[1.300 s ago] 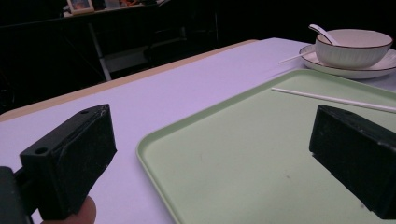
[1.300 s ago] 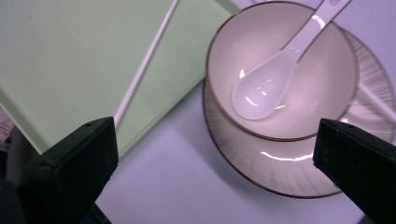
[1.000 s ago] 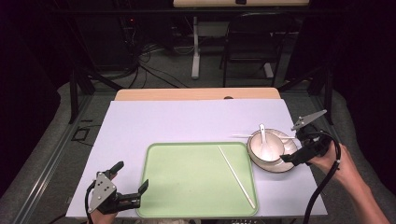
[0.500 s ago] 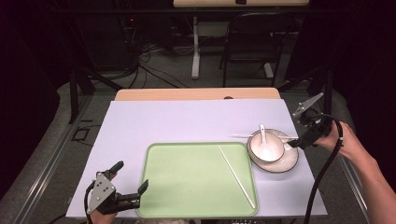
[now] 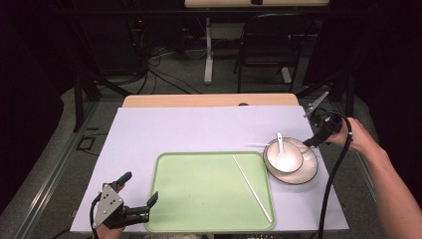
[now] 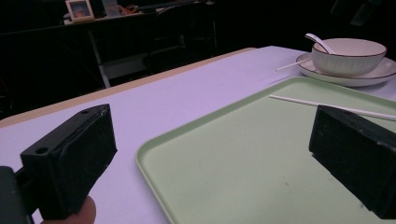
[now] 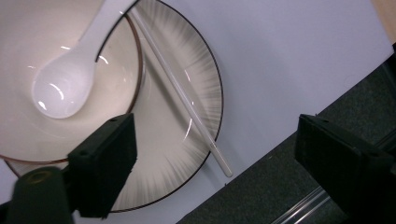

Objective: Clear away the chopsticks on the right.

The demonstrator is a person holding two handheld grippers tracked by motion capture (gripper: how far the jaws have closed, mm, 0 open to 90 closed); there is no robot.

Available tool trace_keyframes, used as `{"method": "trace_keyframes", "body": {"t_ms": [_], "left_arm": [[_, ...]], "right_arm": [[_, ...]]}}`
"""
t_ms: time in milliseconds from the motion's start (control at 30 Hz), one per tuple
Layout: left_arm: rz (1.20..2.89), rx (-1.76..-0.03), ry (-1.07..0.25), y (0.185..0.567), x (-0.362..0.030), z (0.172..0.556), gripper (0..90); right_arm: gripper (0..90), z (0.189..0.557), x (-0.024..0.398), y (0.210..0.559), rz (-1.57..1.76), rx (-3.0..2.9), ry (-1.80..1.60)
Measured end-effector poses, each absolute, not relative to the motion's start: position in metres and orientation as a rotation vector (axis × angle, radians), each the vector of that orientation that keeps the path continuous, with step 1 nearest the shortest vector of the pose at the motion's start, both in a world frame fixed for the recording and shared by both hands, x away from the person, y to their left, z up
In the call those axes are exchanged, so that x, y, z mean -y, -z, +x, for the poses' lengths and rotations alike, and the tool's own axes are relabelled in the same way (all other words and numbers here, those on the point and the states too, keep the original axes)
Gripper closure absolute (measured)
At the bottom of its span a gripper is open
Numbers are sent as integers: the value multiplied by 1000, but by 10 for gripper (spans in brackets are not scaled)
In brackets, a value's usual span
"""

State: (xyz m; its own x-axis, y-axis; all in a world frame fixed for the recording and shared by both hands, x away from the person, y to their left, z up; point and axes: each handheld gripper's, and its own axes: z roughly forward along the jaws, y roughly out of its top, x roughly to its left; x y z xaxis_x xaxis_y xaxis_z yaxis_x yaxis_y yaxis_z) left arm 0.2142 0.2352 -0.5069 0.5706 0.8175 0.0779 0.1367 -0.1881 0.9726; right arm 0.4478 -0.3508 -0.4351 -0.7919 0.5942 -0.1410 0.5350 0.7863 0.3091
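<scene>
A white bowl (image 5: 283, 157) with a white spoon (image 5: 279, 144) in it sits on a grey-streaked plate (image 5: 304, 173) at the table's right. One white chopstick (image 5: 252, 188) lies on the green tray (image 5: 199, 199). A second chopstick (image 7: 180, 95) rests across the plate (image 7: 187, 140) beside the bowl (image 7: 28, 126), its tip out over the table. My right gripper (image 5: 312, 124) hovers open just past the plate's far right edge, holding nothing. Open and empty too, my left gripper (image 5: 139, 187) sits at the tray's front left corner, its jaws either side of the tray edge (image 6: 154, 163).
The tray lies on a pale lilac tabletop (image 5: 189, 134) with a wooden strip (image 5: 209, 100) along its far edge. Beyond the table stand a dark chair (image 5: 263, 45) and cables on the floor. The right table edge (image 7: 280, 144) drops off close to the plate.
My right gripper has lifted from beside the plate's right rim and moved toward the far right. The left gripper has stayed put.
</scene>
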Motion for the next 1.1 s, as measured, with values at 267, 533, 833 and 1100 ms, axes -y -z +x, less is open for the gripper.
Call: {"method": "trace_keyframes", "body": {"t_ms": [267, 533, 833, 1100], "left_arm": [[1656, -807, -744, 507, -236, 214, 6], [1656, -811, -742, 507, -237, 214, 7], [1661, -811, -741, 507, -237, 215, 7], [1660, -811, -739, 507, -237, 214, 7]], "right_arm": [[293, 463, 338, 454, 811, -2778, -285], [512, 470, 324, 474, 707, -2875, -99], [633, 472, 322, 482, 649, -2922, -81], [701, 473, 320, 493, 646, -2930, -55]]}}
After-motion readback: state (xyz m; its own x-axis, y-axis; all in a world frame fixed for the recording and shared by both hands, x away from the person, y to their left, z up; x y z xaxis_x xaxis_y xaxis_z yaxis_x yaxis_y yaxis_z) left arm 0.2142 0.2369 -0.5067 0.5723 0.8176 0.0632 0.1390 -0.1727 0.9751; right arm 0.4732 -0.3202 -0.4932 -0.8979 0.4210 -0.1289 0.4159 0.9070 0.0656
